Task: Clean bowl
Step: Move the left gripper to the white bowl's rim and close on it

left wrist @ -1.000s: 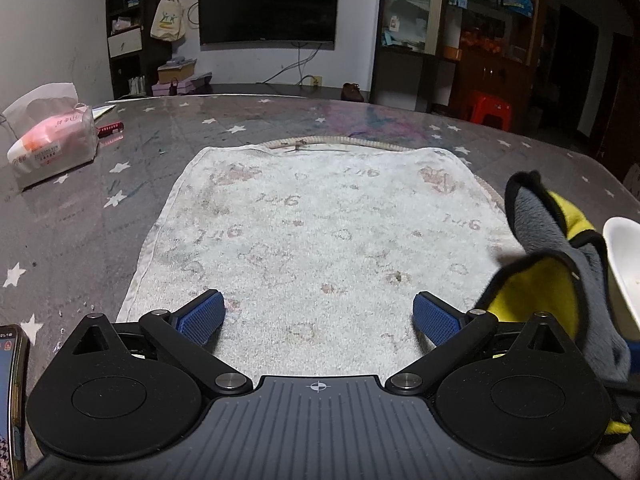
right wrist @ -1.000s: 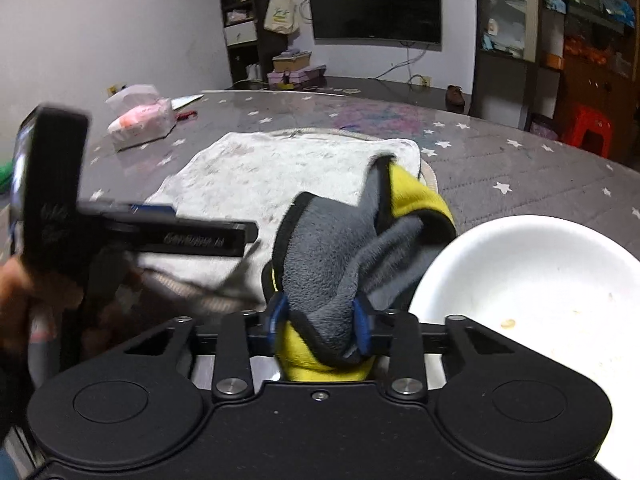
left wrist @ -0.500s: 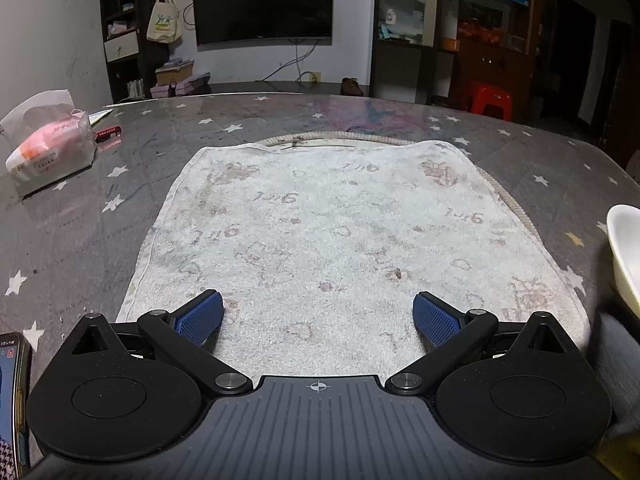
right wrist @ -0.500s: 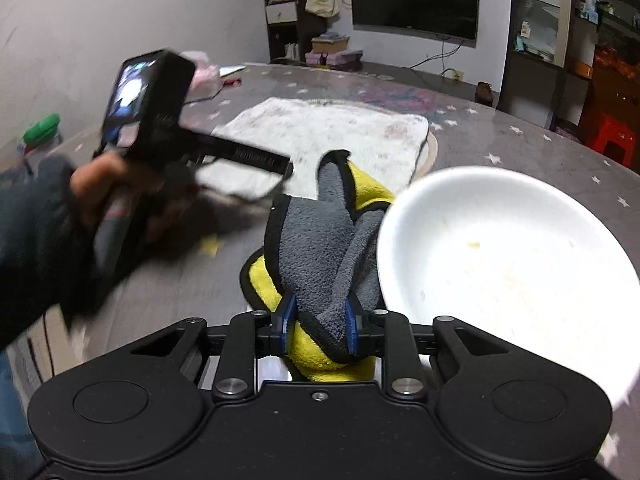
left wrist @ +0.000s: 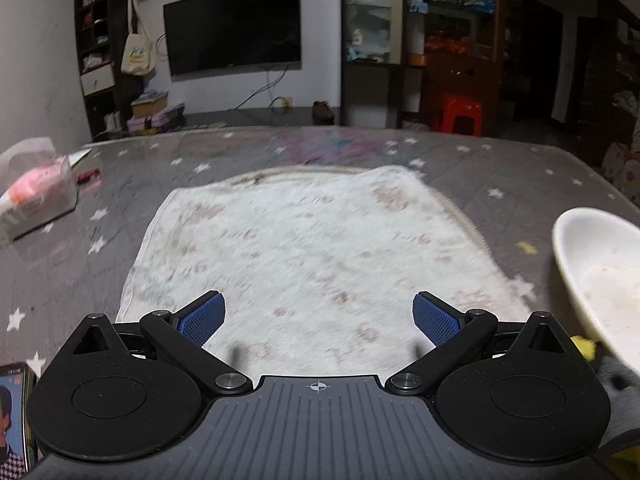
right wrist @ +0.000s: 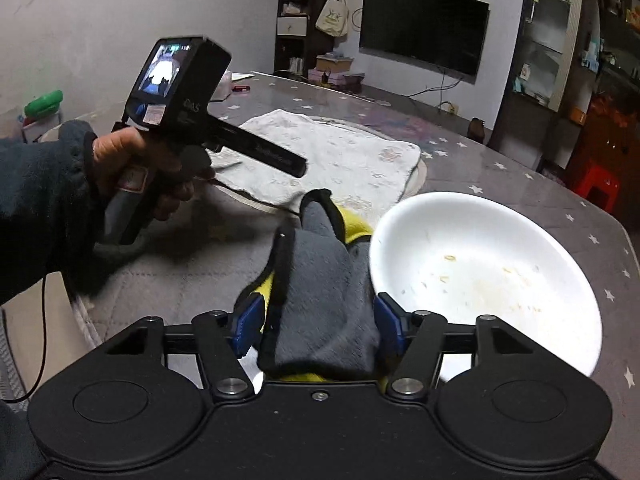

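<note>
Seen from the left wrist: at 9 o'clock, a pack of tissues [left wrist: 38,196] lying on the star-patterned grey surface [left wrist: 480,168]. At the bottom-left corner, a phone [left wrist: 14,412] with its screen lit. In the middle, a stained white towel [left wrist: 304,252] spread flat on the surface. Below it, the left claw [left wrist: 318,316] spread wide and gripping nothing, blue pads [left wrist: 202,316] well apart above the towel's near edge. At 3 o'clock, the white bowl [left wrist: 600,272], only partly in frame, smeared with residue inside. Just under its rim, a scrap of grey and yellow cloth [left wrist: 616,376].

Seen from the right wrist: at 9 o'clock, the person's left hand [right wrist: 136,168] wrapped round the grip of the left claw [right wrist: 280,160], raised above the surface [right wrist: 500,176], its small screen lit. At 10 o'clock, behind the sleeve, a green-capped container [right wrist: 44,104]. Toward 12 o'clock, the towel [right wrist: 332,156] lying flat. At bottom centre, the right claw [right wrist: 316,320] pinching a bunched grey and yellow cleaning cloth [right wrist: 324,280] between its blue pads [right wrist: 248,320], cloth standing up just beside the bowl's left rim. At 3 o'clock, the white bowl [right wrist: 484,276] resting upright on the surface, crumbs and pale smears scattered over its inside.
</note>
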Tool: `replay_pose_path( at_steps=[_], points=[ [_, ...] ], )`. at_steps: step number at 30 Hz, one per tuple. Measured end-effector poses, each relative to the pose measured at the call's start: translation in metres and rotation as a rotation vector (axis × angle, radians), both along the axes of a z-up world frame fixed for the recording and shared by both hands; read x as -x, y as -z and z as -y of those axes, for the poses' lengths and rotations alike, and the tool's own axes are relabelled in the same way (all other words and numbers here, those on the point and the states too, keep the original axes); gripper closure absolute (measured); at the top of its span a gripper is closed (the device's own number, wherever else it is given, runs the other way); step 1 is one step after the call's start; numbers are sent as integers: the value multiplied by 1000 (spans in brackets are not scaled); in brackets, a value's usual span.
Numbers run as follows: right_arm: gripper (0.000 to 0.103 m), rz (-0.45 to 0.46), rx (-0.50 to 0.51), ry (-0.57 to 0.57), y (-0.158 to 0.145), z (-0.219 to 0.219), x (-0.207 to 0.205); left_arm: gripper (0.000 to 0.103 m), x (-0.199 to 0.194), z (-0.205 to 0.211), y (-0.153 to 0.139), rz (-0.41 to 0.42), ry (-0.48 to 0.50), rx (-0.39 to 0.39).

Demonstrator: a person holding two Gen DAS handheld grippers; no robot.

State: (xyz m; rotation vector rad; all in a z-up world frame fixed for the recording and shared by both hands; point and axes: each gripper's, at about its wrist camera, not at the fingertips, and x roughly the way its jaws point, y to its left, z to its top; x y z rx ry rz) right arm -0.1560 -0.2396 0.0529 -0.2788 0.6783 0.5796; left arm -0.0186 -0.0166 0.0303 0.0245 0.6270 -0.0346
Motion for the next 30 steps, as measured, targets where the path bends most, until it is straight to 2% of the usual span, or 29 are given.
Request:
replay_pose_path(
  at_steps=[3, 9, 12, 15, 21, 30],
  points=[
    [48, -34, -39, 22, 5, -2, -10, 1, 2, 9, -9, 2, 45, 21],
    [53, -59, -61, 74, 20, -5, -23, 2, 2, 36, -19, -6, 142, 33],
    [70, -56, -33, 76, 29, -6, -21, 3, 0, 50, -21, -23, 186, 30],
    [77, -52, -39, 78, 29, 0, -21, 3, -4, 65, -18, -42, 216, 4],
    [81, -44, -37, 68, 30, 8, -12, 8, -12, 82, -8, -92, 222, -23],
    [81, -15, -32, 101, 36, 18, 0, 11, -15, 87, 0, -143, 181, -11]
  ],
)
